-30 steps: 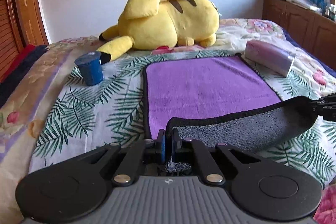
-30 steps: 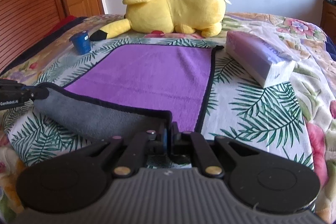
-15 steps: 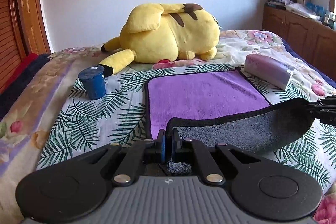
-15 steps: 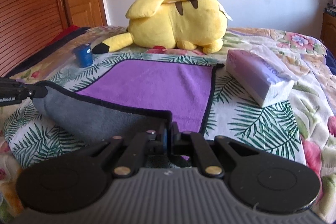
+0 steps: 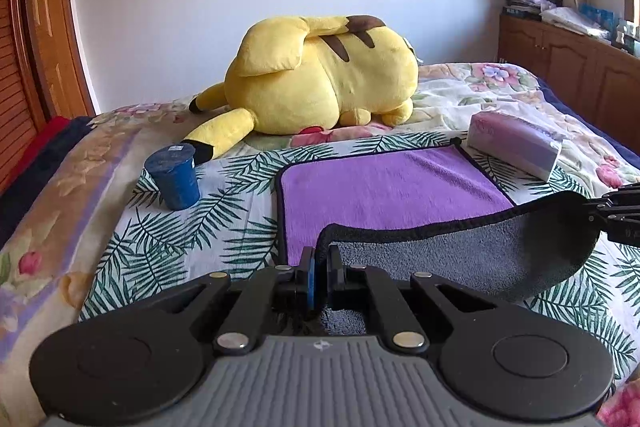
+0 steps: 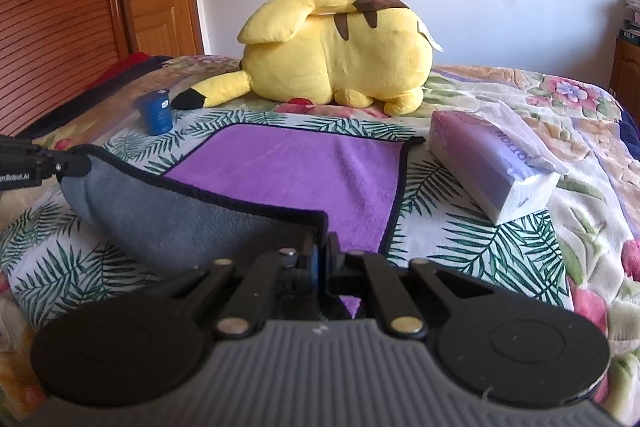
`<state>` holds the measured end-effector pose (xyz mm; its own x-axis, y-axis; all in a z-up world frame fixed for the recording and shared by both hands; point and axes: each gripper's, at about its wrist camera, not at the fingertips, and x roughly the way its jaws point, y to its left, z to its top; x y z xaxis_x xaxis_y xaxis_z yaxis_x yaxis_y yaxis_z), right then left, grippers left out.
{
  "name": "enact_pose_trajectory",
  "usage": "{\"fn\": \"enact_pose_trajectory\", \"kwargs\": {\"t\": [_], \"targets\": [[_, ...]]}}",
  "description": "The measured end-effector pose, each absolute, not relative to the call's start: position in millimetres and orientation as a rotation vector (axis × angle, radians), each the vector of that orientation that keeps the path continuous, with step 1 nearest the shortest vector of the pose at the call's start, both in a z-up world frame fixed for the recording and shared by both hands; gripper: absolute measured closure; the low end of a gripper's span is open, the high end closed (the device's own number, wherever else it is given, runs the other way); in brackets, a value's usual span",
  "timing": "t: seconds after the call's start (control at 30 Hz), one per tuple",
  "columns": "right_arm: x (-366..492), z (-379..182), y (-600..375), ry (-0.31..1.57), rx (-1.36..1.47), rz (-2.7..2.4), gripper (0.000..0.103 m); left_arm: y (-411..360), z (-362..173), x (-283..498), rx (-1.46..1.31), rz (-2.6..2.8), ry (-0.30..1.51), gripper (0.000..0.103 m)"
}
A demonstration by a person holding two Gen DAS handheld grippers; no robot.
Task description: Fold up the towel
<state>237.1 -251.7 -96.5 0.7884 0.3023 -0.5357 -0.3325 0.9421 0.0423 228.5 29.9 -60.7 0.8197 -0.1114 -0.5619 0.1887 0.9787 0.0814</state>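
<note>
A towel (image 5: 384,187), purple on top and grey underneath with a black hem, lies on the bed; it also shows in the right wrist view (image 6: 304,171). Its near edge is lifted and curled over, showing the grey side. My left gripper (image 5: 320,259) is shut on the near left corner. My right gripper (image 6: 320,247) is shut on the near right corner. Each gripper shows at the edge of the other's view, holding the raised hem above the bedspread.
A big yellow plush toy (image 5: 320,79) lies behind the towel. A blue cup (image 5: 174,177) stands to the left of the towel. A tissue pack (image 6: 492,163) lies at its right. The bedspread (image 5: 192,235) has a leaf print. Wooden cabinets (image 5: 568,67) stand at the right.
Both grippers have risen with the towel's near corners and moved forward a little. The grey underside hangs higher and hides more of the purple side.
</note>
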Motion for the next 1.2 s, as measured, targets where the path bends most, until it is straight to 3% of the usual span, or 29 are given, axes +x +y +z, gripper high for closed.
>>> {"fn": "enact_pose_trajectory", "kwargs": {"t": [1.2], "targets": [[282.6, -97.8, -251.7, 0.505, -0.064, 0.358, 0.099, 27.4, -61.8, 280.5, 0.189, -0.170, 0.560, 0.098]]}}
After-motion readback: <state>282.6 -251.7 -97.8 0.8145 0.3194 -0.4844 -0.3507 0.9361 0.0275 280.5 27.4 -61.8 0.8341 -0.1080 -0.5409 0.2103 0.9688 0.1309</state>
